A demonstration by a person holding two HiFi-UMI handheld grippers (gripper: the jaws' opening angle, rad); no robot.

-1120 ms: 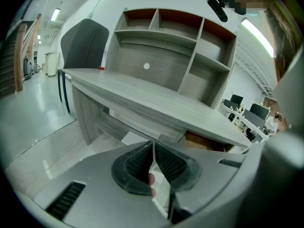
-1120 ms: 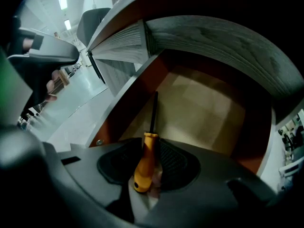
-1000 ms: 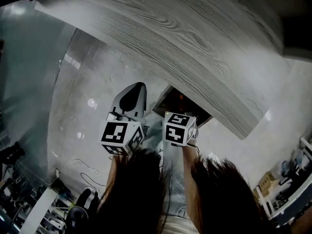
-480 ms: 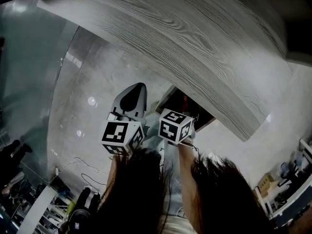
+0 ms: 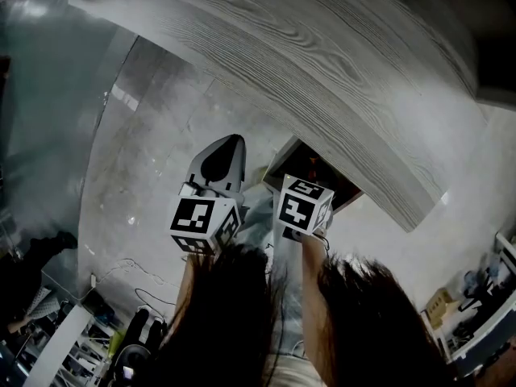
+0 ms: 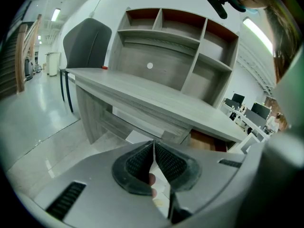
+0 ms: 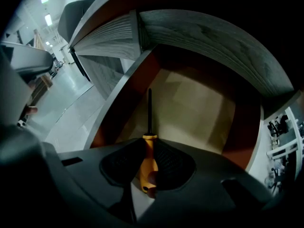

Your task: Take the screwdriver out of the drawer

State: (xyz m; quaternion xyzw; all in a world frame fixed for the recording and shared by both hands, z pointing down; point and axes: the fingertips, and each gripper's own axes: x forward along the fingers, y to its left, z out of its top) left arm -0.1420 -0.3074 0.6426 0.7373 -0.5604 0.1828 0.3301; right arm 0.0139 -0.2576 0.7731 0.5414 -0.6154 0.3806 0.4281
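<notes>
The screwdriver [image 7: 148, 161] has a yellow-orange handle and a thin black shaft that points into the open drawer [image 7: 192, 106]. My right gripper [image 7: 150, 145] is shut on that handle, at the drawer's front edge. The drawer has a tan bottom and red-brown walls, and it sticks out from under the grey wooden desk [image 5: 322, 63]. In the head view the right gripper's marker cube [image 5: 304, 208] sits just before the drawer [image 5: 318, 174] and hides its jaws. My left gripper [image 6: 154, 146] is shut with nothing between its pads, held to the left, away from the drawer.
A shelf unit [image 6: 175, 46] stands on the desk, and a dark chair [image 6: 88, 42] is at its far end. Glossy grey floor [image 5: 153, 160] lies below. Cables and clutter [image 5: 121, 329] sit at the head view's lower left.
The right gripper's cube has shifted slightly right, staying at the drawer mouth. The left gripper has held still.
</notes>
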